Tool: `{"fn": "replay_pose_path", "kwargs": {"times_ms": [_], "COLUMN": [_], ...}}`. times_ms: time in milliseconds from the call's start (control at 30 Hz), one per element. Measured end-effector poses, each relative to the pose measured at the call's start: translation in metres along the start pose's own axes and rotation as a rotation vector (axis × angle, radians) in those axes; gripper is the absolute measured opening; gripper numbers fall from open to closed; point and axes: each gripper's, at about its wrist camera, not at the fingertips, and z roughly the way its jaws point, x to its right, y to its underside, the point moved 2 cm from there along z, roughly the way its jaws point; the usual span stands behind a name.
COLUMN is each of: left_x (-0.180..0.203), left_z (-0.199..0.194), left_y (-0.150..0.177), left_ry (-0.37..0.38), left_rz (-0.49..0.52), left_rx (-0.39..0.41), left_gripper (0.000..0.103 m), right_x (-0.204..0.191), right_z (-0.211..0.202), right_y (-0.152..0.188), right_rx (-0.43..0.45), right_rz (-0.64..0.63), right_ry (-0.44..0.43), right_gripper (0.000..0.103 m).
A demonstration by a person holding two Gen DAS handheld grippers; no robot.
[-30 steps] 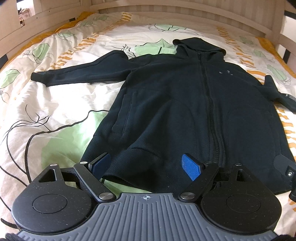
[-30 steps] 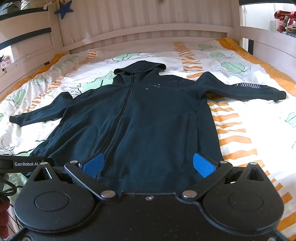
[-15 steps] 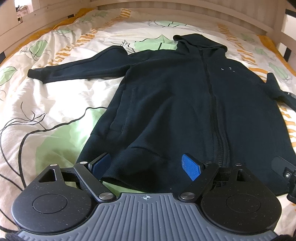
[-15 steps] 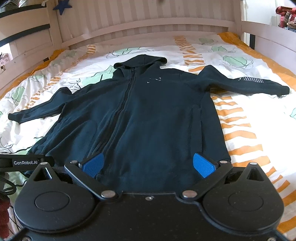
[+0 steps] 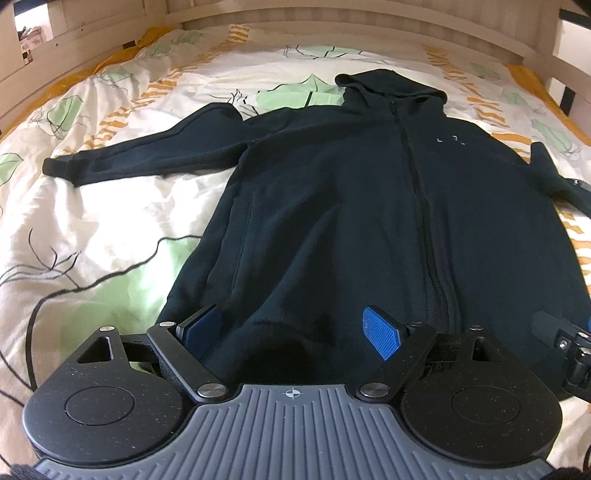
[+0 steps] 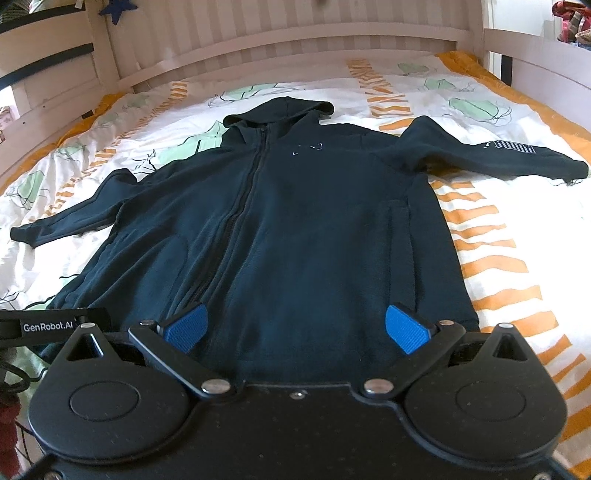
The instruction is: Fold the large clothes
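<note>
A dark navy zip hoodie (image 5: 351,206) lies flat, front up, on the bed, hood at the far end, both sleeves spread out to the sides. It also shows in the right wrist view (image 6: 295,229). My left gripper (image 5: 291,328) is open, its blue pads wide apart over the hem's left part. My right gripper (image 6: 295,326) is open over the hem's right part, holding nothing. The right gripper's body shows at the left wrist view's right edge (image 5: 565,339).
The bedsheet (image 5: 92,236) is white with green leaves and orange stripes. A wooden slatted headboard (image 6: 295,48) and side rails (image 6: 535,74) enclose the bed. A shelf with a blue star (image 6: 118,7) stands at the far left.
Both grippers have moved forward and lower toward the hoodie's hem; the hoodie fills more of each view. The jaws stay open. The hoodie has not moved.
</note>
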Motion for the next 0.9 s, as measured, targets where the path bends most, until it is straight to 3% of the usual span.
{"fn": "replay_pose_path", "kwargs": {"times_ms": [233,533,900], "left_x": [-0.003,-0.017,-0.078], "left_z": [0.004,0.009,0.046], "left_y": [-0.016,-0.049,-0.098], "left_ry": [0.009,-0.022,-0.075], "left_rz": [0.000,0.007,-0.037], "left_rx": [0.029,0.113,0.145], "left_gripper": [0.084,0.084,0.084], "right_x": [0.000,0.001,-0.008], "right_z": [0.004,0.003,0.033], "right_y": [-0.011,-0.044,-0.076], "right_rx": [0.020,0.128,0.134], "right_rz": [0.002,0.010,0.023], "right_ry": [-0.003,-0.019,-0.084], "right_gripper": [0.102,0.102,0.102]}}
